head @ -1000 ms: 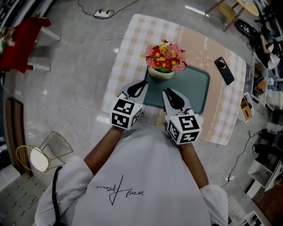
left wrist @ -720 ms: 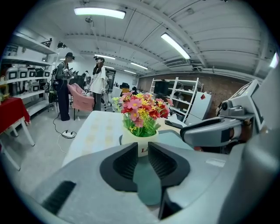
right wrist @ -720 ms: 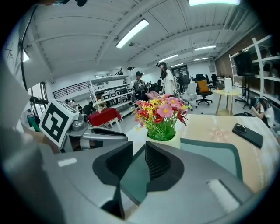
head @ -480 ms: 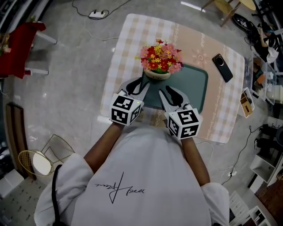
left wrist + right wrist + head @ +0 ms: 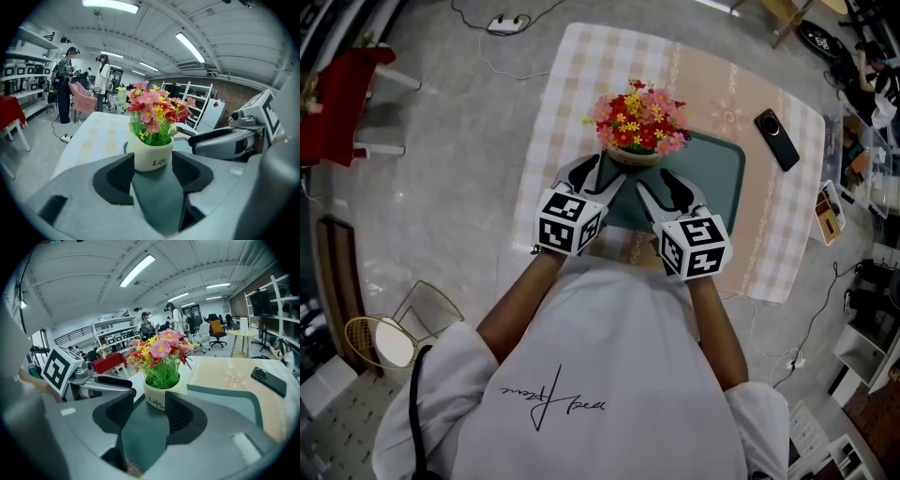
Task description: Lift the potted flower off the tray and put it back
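Lower now and closer in on the potted flower (image 5: 638, 124) than a second ago, with the left gripper (image 5: 600, 176) and right gripper (image 5: 661, 187) both having just swung their jaws apart; spread wide on each side, pinching nothing, pads not pressing the white pot (image 5: 152, 157) that sits just beyond the tips; angled in from either flank, seemingly so as to clasp the pot between two tools rather than trust one; standing upright at the far left corner of the green tray (image 5: 717, 187), on the checked tablecloth (image 5: 567, 84); not yet lifted; probably calls for a little more reach, then a squeeze low on the pot, under the blooms, to spare the petals; some risk of tipping, being top-heavy; phone (image 5: 776, 139) well apart, out of the way.
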`<state>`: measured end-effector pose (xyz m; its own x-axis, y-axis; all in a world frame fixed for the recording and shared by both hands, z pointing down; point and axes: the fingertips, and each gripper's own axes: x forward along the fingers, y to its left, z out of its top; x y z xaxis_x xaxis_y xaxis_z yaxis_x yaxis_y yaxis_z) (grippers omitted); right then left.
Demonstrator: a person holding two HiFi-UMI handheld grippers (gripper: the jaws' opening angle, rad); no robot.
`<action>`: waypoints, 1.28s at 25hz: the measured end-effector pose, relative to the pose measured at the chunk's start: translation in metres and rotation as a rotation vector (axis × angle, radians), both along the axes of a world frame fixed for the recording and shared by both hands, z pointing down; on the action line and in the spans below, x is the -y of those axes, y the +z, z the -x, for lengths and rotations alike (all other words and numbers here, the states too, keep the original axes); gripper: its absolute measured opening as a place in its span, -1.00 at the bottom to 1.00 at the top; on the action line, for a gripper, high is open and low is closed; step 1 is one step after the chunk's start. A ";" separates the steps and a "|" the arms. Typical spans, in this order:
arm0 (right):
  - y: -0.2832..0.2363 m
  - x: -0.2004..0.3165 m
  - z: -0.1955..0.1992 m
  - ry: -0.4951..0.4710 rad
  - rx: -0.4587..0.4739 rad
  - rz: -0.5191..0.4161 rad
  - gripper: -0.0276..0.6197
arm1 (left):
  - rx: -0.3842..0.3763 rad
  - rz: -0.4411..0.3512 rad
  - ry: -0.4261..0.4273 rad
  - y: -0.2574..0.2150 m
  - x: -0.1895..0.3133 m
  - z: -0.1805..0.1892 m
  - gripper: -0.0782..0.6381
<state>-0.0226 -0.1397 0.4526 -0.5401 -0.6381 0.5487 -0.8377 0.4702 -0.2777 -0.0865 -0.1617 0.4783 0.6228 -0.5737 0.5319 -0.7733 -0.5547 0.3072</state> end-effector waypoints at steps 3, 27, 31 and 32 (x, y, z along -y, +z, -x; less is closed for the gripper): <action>0.009 0.005 -0.004 -0.009 -0.020 0.013 -0.16 | 0.011 0.013 0.015 0.005 0.003 -0.002 -0.04; 0.058 0.035 -0.021 -0.137 -0.130 0.037 0.30 | 0.072 0.046 0.037 0.020 0.020 -0.012 0.07; 0.067 0.037 -0.018 -0.171 -0.160 0.025 0.33 | 0.066 0.039 0.047 0.019 0.021 -0.019 0.10; 0.068 0.037 -0.019 -0.176 -0.168 0.021 0.33 | 0.064 0.040 0.048 0.019 0.021 -0.021 0.10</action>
<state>-0.0041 -0.1771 0.5206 -0.5415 -0.5299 0.6526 -0.7789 0.6083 -0.1524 -0.0656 -0.1828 0.4976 0.6131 -0.5215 0.5934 -0.7647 -0.5803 0.2802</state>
